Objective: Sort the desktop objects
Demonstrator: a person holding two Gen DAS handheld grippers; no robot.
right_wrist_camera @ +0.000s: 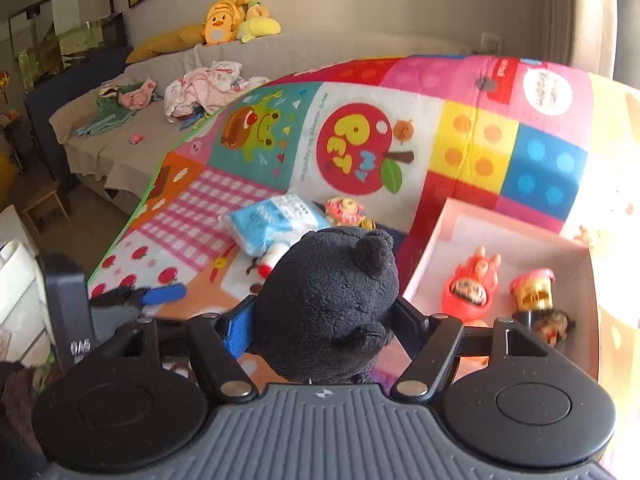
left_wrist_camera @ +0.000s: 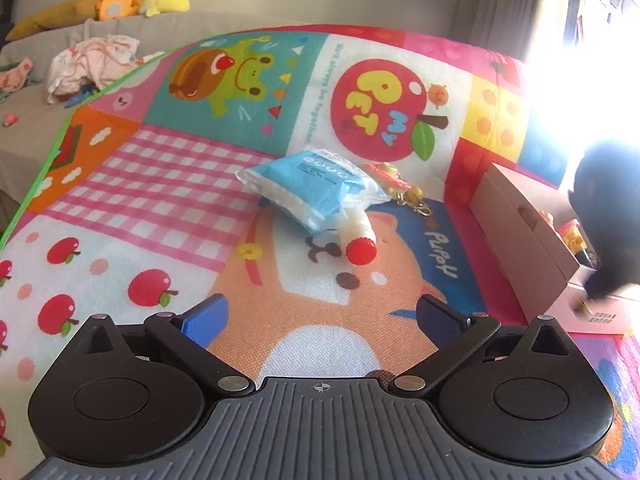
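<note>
My right gripper [right_wrist_camera: 320, 320] is shut on a black plush toy [right_wrist_camera: 328, 304] and holds it above the mat, just left of the pink box [right_wrist_camera: 432, 264]. The box holds a red doll [right_wrist_camera: 470, 288] and a pink-and-gold figure [right_wrist_camera: 534, 290]. My left gripper [left_wrist_camera: 320, 316] is open and empty, low over the mat. Ahead of it lie a blue-and-white packet [left_wrist_camera: 312, 188], a white bottle with a red cap [left_wrist_camera: 360, 246] and a red-and-gold keychain charm [left_wrist_camera: 394, 184]. The black plush also shows at the right edge of the left wrist view [left_wrist_camera: 608, 216].
A colourful cartoon mat [left_wrist_camera: 180, 200] covers the surface. The box's wall [left_wrist_camera: 524, 236] stands at the right in the left wrist view. Behind is a grey sofa [right_wrist_camera: 160, 128] with clothes [right_wrist_camera: 208, 88] and yellow plush toys [right_wrist_camera: 236, 16]. My left gripper's blue fingertip [right_wrist_camera: 164, 294] shows at left.
</note>
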